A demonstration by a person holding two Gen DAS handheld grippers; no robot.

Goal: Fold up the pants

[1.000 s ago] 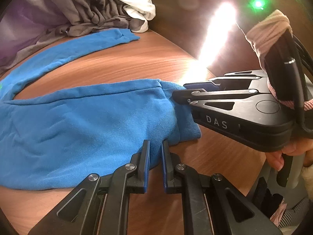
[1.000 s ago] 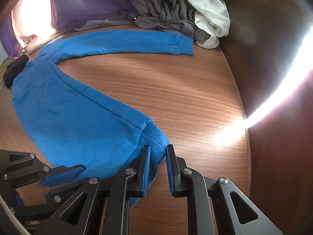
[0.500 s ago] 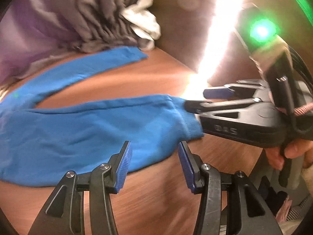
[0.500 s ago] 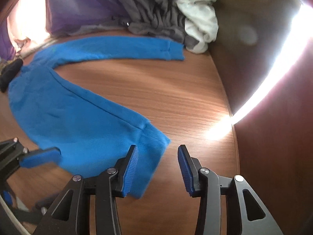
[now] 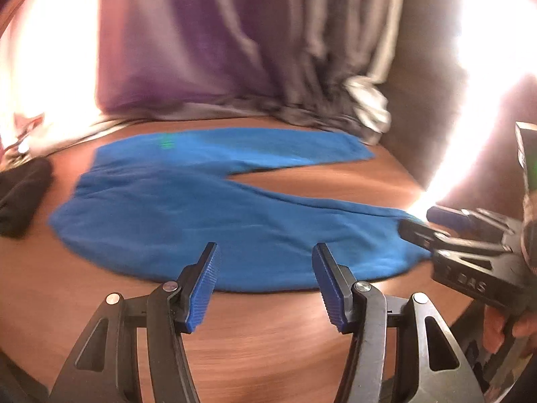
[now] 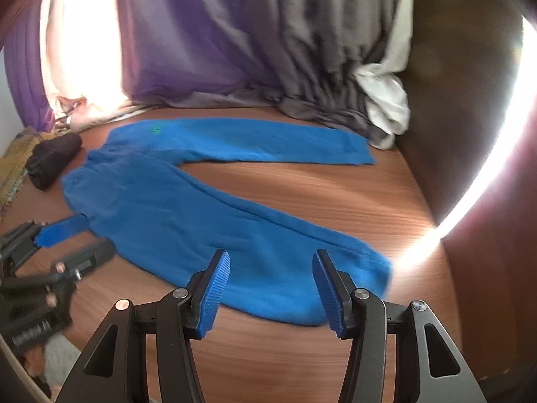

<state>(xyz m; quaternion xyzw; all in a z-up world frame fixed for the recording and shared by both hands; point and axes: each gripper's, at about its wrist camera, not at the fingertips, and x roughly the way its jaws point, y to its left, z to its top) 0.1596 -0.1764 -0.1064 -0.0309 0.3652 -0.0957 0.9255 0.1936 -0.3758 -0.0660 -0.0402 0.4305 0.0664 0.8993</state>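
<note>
Pants: solid bright blue, no pattern, one small green spot on the far leg. Table: warm reddish-brown wood grain. Left gripper and right gripper: black bodies, blue ribbed pads, silver pivot screws. Curtain: purple, turning grey in the folds to the right. Bunched cloth by the grey folds: white. Bundle beside the waistband: black.

bare table between pant legs; curtains block behind.
</note>
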